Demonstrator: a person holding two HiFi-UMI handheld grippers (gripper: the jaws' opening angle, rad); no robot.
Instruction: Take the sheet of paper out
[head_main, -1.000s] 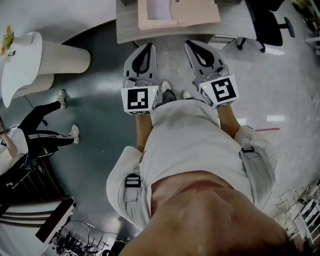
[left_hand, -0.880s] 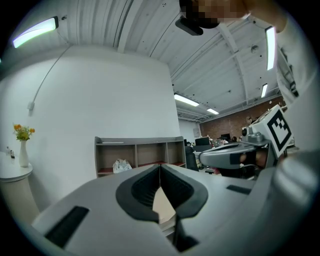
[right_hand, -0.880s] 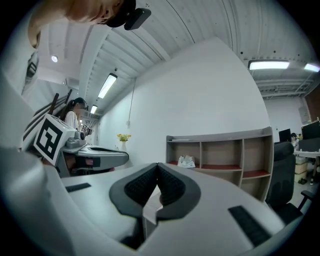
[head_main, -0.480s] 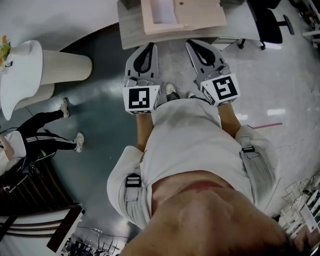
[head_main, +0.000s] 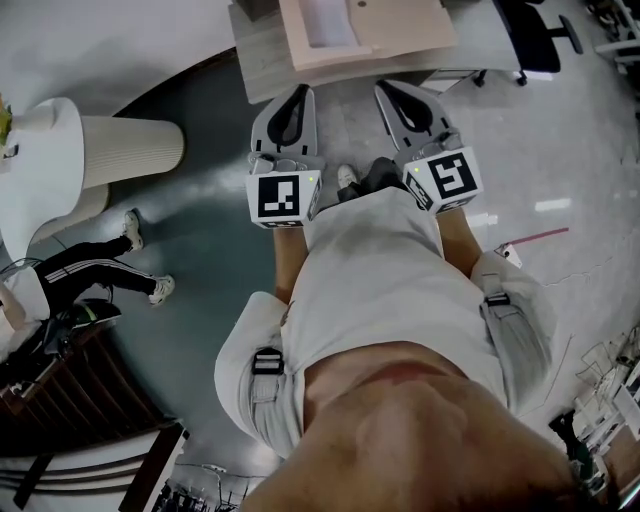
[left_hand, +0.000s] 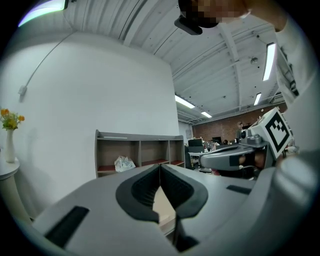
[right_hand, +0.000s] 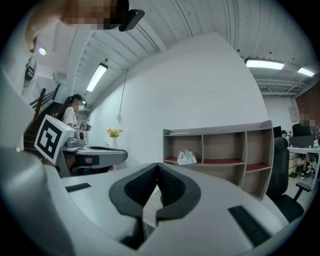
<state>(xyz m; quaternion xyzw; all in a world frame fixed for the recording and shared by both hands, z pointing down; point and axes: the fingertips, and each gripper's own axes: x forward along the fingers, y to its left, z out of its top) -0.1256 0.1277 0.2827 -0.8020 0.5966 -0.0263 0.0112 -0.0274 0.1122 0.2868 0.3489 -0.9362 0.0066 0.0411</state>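
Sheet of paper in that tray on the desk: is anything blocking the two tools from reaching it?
Nothing loose does. The left tool and right tool, both shut, are at the near edge of the desk; only the front rim of the tray lies before the sheet of paper.

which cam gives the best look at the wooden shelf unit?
Right gripper view: the shelf unit is large, with all three upper bays visible. Left gripper view shows it smaller, only its top row showing. Head view misses it.

White wall (left_hand: 100, 90), open shelf unit (right_hand: 220, 150), glossy floor (head_main: 200, 235)
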